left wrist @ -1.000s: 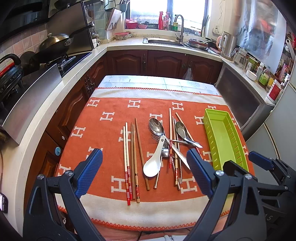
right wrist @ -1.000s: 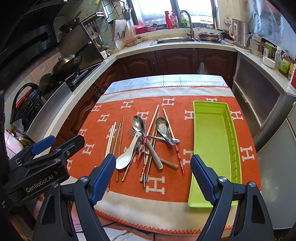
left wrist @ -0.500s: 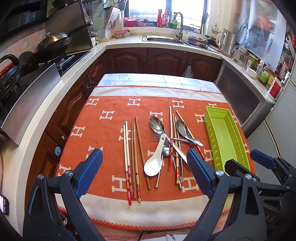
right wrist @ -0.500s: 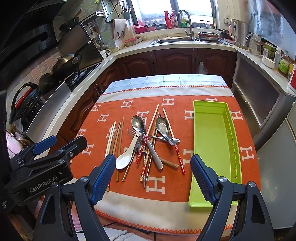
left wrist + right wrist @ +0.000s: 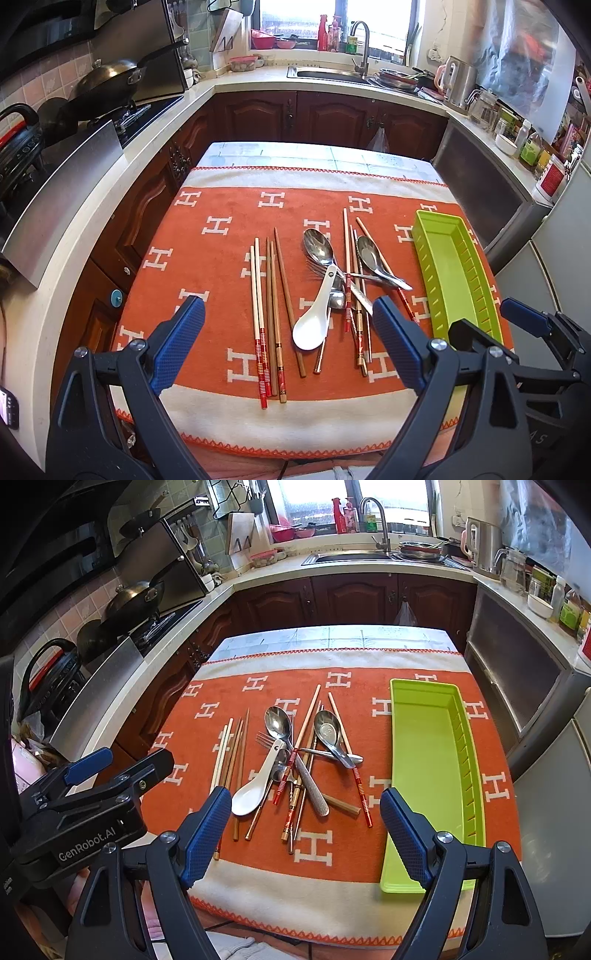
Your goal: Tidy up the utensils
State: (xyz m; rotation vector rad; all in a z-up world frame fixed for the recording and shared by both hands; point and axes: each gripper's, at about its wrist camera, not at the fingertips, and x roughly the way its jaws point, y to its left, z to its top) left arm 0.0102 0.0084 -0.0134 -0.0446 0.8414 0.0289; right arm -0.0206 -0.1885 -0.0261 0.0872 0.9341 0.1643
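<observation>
In the left wrist view the left gripper (image 5: 288, 347) stands wide open and empty above the cloth's near edge, as before; the spoons (image 5: 317, 251) and chopsticks (image 5: 271, 317) have not moved. In the right wrist view the right gripper (image 5: 304, 834) is open and empty too, the green tray (image 5: 424, 775) lies right of the pile, and "GenRobot.AI" reads on the left gripper (image 5: 88, 838), now slightly higher.

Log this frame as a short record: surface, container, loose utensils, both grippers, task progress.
surface: orange blanket with white H marks over the table
container: green tray, nothing in it, right of the pile
utensils: white spoon, metal spoons, a fork, chopsticks, all on the blanket
left gripper: open, holding nothing
right gripper: open, holding nothing
progress: nothing sorted yet
</observation>
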